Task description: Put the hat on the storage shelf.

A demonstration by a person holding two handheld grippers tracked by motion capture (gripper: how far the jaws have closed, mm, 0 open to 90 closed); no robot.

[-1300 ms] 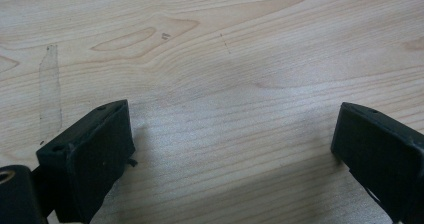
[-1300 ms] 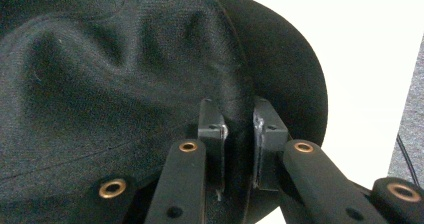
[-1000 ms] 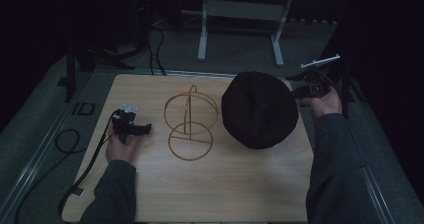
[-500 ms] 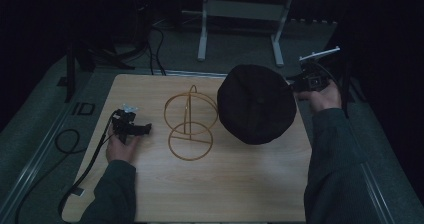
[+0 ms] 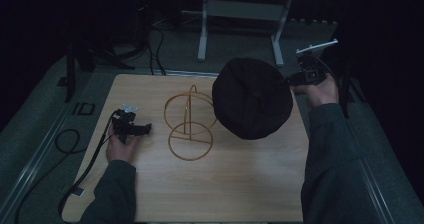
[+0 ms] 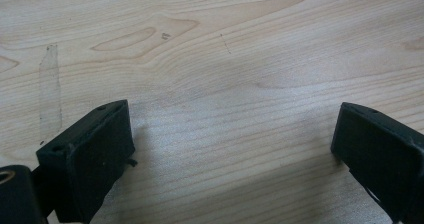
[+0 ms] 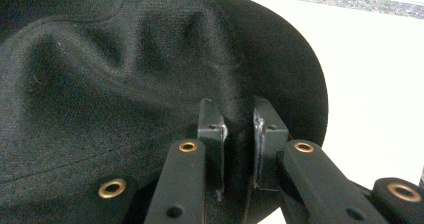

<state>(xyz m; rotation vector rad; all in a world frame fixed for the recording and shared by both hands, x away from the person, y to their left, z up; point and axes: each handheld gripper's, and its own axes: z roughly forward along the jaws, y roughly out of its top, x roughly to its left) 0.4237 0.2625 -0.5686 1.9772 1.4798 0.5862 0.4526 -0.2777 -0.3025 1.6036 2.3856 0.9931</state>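
A black hat (image 5: 252,98) hangs above the right half of the wooden table (image 5: 240,189), held by its brim. My right gripper (image 5: 295,79) is shut on that brim at the table's right edge. In the right gripper view the black fabric of the hat (image 7: 125,74) is pinched between the two fingers (image 7: 212,134). A gold wire stand (image 5: 189,121) made of rings stands at the table's middle, just left of the hat. My left gripper (image 5: 146,129) rests low on the table left of the stand, and its fingers (image 6: 90,154) stand wide apart over bare wood with nothing between them.
A black cable (image 5: 85,171) trails from the left gripper off the table's left edge. A metal frame (image 5: 240,14) stands on the floor beyond the table. Grey carpet surrounds the table.
The right gripper has lifted the hat and carried it slightly left, closer to the wire stand. The left gripper has stayed still.
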